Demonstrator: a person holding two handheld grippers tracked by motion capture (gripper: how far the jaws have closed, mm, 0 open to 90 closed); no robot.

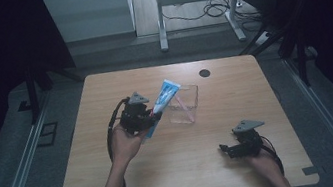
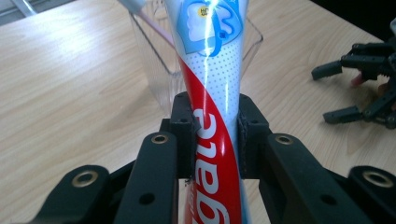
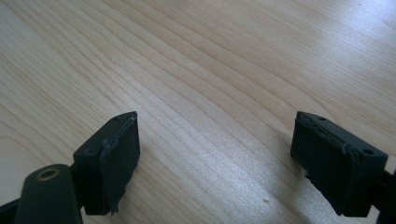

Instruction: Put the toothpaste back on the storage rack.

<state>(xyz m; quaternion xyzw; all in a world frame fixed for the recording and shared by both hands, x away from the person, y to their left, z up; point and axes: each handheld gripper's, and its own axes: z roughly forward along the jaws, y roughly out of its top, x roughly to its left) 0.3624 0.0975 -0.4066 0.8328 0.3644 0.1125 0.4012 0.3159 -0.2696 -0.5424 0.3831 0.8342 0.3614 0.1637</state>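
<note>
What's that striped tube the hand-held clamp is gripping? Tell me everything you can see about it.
It is a toothpaste tube, soft and glossy, white with a red swoosh, white lettering and a pale blue end panel. The left gripper is shut on its middle, both black jaws pressing its sides. It hangs off the table, tilted, its blue end reaching over the rim of the clear plastic container, where a thin pink stick leans. Whether they touch, I cannot tell.

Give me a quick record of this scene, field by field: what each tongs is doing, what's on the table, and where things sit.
left tongs: shut on toothpaste tube, held tilted, top end by the container
right tongs: open, holding nothing, low over bare wood
clear container: mid-table, a pink-stemmed toothbrush leaning inside
table: light wood, dark round hole near far edge
</note>
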